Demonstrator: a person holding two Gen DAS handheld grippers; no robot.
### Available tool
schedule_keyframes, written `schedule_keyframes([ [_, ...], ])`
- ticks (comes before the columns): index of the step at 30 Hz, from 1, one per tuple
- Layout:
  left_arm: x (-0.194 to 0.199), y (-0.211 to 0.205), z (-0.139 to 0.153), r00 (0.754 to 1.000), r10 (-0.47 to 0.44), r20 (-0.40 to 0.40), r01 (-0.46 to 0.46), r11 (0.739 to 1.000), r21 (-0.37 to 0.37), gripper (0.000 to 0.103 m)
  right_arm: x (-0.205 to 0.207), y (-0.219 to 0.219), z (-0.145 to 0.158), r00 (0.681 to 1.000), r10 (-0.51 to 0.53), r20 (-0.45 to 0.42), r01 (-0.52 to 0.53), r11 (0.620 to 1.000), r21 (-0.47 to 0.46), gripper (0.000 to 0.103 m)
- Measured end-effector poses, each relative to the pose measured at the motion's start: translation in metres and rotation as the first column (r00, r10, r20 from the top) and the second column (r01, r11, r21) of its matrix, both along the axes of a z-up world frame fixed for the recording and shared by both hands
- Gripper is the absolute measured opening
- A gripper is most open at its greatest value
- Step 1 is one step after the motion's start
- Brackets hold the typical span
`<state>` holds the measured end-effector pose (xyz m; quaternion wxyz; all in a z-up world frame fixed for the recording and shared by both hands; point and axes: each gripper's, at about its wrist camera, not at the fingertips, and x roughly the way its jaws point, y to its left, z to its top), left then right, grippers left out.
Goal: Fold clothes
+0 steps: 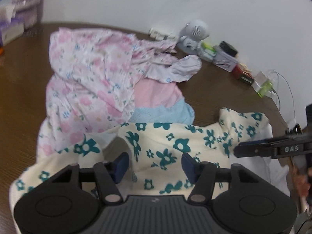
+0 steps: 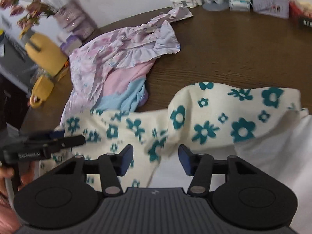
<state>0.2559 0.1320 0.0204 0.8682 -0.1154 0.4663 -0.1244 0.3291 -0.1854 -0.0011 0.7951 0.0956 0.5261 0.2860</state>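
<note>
Our left tool (image 1: 155, 167) and right tool (image 2: 156, 160) both stand released. They hover over the cream teal-flowered garment (image 2: 224, 115) on the tabletop (image 2: 234, 54).

Each handheld gripper has a matte black plastic body: a ribbed dark grey centre plate with a small pale logo, two round black side housings, and angled black link arms with silver round pivot pins. The left gripper (image 1: 155, 166) carries dark blue fingers (image 1: 121, 166); the right gripper (image 2: 156, 159) matches it, with white lettering on its side (image 1: 291, 148).
</note>
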Motion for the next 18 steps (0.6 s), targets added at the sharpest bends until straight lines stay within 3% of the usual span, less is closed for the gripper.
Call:
schedule_keyframes([
  [2,0.01,0.001,-0.006,1.0,0.022,-0.02,-0.022,1.0,-0.017,0.05,0.006,0.001,-0.003,1.0,-0.019,0.001,0.019,0.999,0.03,0.044],
  [6,0.019,0.008,-0.01,0.997,0.069,-0.019,-0.07,0.996,-0.048,0.043,0.015,0.004,-0.007,0.999,-0.042,-0.003,0.042,0.999,0.028,0.041],
  [11,0.026,0.017,-0.017,0.992,0.127,-0.021,-0.129,0.986,-0.102,0.004,0.023,-0.007,-0.017,0.995,-0.093,-0.027,0.095,0.992,0.079,0.009],
  [18,0.017,0.041,-0.014,0.986,0.155,0.068,-0.133,0.956,-0.26,0.001,0.017,-0.032,-0.009,0.989,-0.141,0.035,0.13,0.967,0.219,0.006],
])
